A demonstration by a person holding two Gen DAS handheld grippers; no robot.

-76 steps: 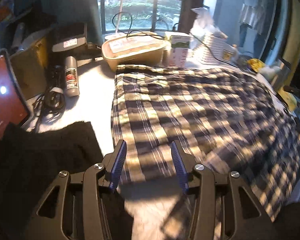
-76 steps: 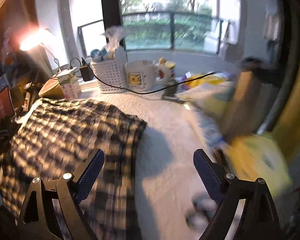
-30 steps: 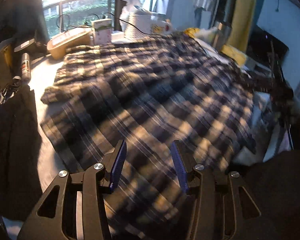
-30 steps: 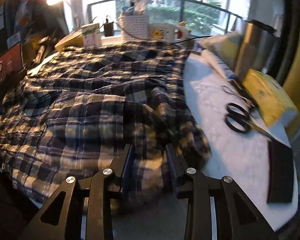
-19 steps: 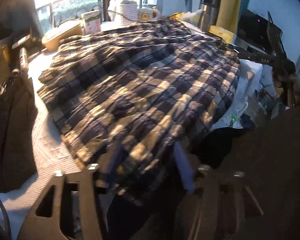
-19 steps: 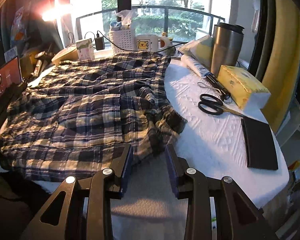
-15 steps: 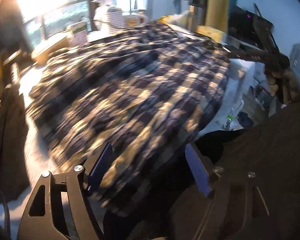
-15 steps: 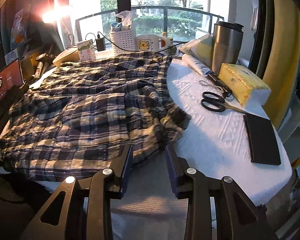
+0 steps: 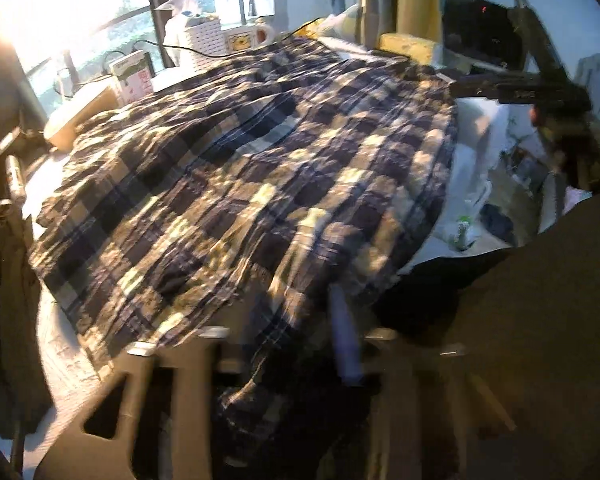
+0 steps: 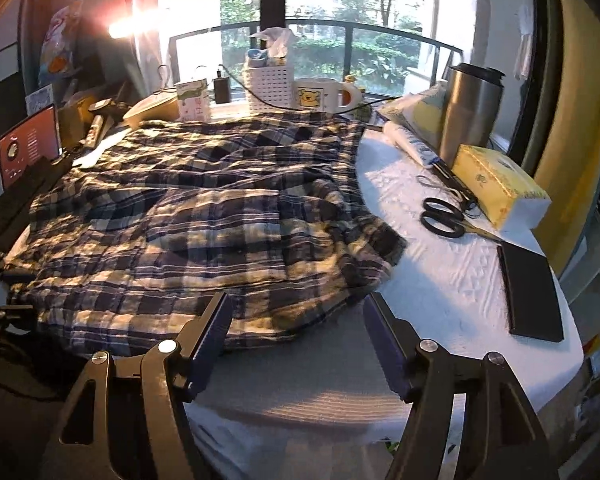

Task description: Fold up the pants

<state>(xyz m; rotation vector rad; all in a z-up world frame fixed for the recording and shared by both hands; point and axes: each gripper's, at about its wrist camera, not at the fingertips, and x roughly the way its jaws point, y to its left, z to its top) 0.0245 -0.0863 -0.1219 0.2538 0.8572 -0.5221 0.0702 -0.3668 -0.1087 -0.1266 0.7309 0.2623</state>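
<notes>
One pair of soft, light, navy-and-cream plaid cotton pants [image 10: 204, 216] lies spread across the white textured tabletop [image 10: 452, 280], its 6 o'clock hem graspable, right gripper [image 10: 296, 344] wide open, blurred left gripper [image 9: 276, 344] indeterminable.

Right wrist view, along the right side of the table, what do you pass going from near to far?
Black case → scissors → yellow tissue box → steel tumbler.
</notes>
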